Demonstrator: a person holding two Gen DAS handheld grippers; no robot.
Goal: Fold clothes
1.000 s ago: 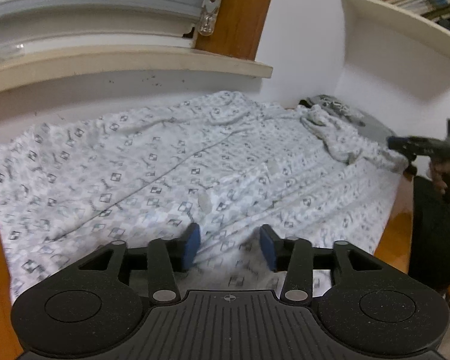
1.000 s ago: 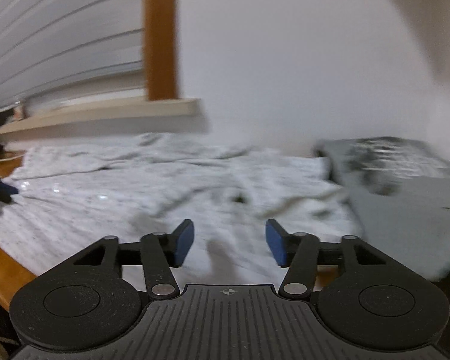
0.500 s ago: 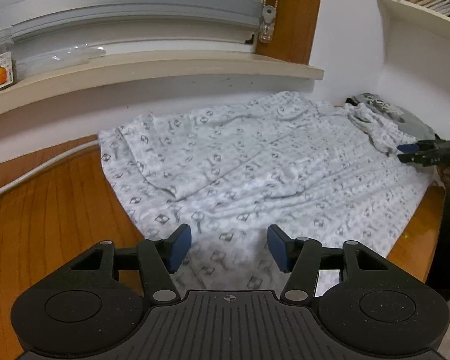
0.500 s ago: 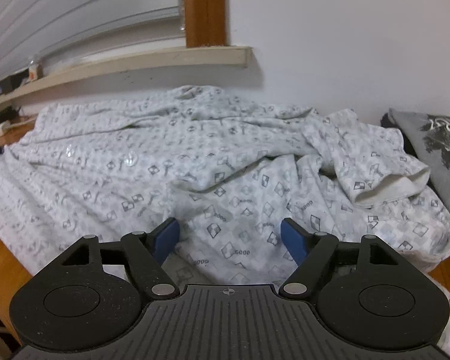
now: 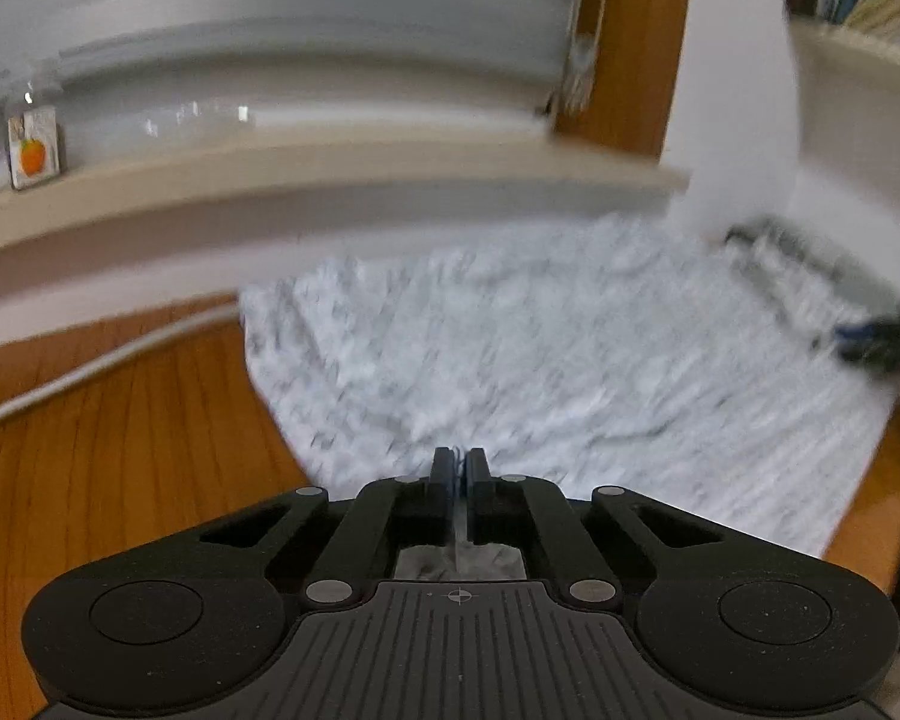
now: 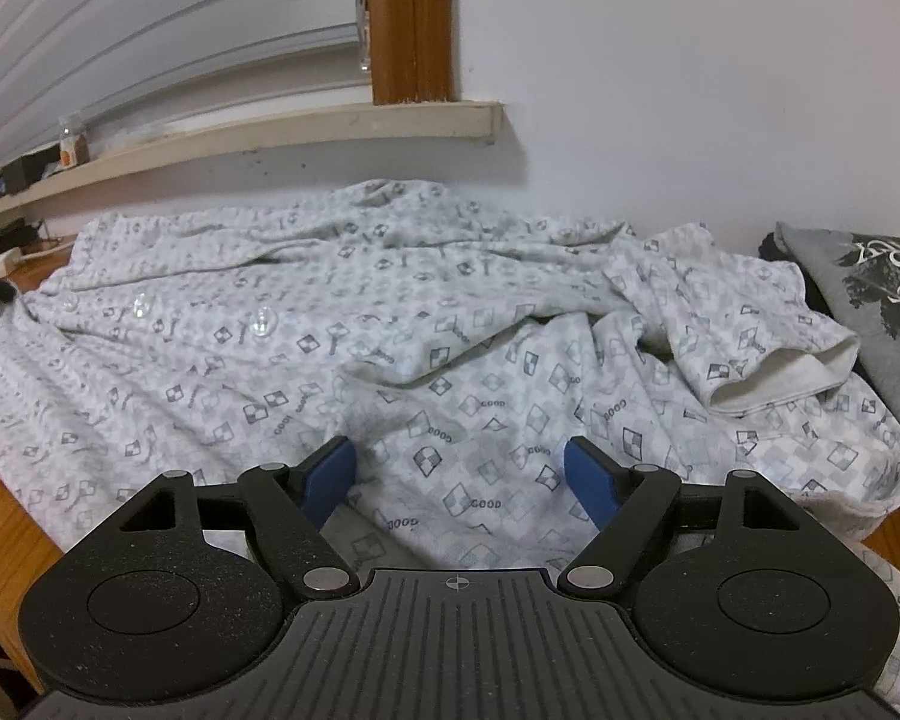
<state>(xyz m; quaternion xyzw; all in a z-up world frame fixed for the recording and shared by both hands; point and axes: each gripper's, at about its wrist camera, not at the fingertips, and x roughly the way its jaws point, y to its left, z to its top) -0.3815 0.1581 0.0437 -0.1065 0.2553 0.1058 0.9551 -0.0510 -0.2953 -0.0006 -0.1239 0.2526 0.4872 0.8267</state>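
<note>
Pinching the near hem was the step in hand, as I judged it, and doing it well meant taking hold at matching places on both sides of the white button-up shirt printed with small grey checked squares [image 6: 450,324] so the fold would come over square. The shirt lay spread front-up across the orange-brown wooden bench [image 5: 120,450], its far edge close under the cream window sill [image 6: 270,132], one short sleeve [image 6: 768,354] rumpled at the right end beside a folded grey printed T-shirt [image 6: 870,300].

From the left wrist view, which was badly blurred, I read the left gripper [image 5: 459,468] as closed down to almost nothing at the shirt's near edge, by its left corner. A sliver of pale cloth showed between the blue pads, so I took it that the jaws had nipped the fabric there.

From the right wrist view, the right gripper [image 6: 462,474] stood wide, its jaws spread well apart and holding nothing, with the patterned cloth lying slack under and between them; I could not tell whether the pad tips touched it. My judgement was that this side needed to settle lower over the hem before closing, taking one layer edge rather than a bunched wrinkle, and that neither hand should lift until both had a firm bite.
</note>
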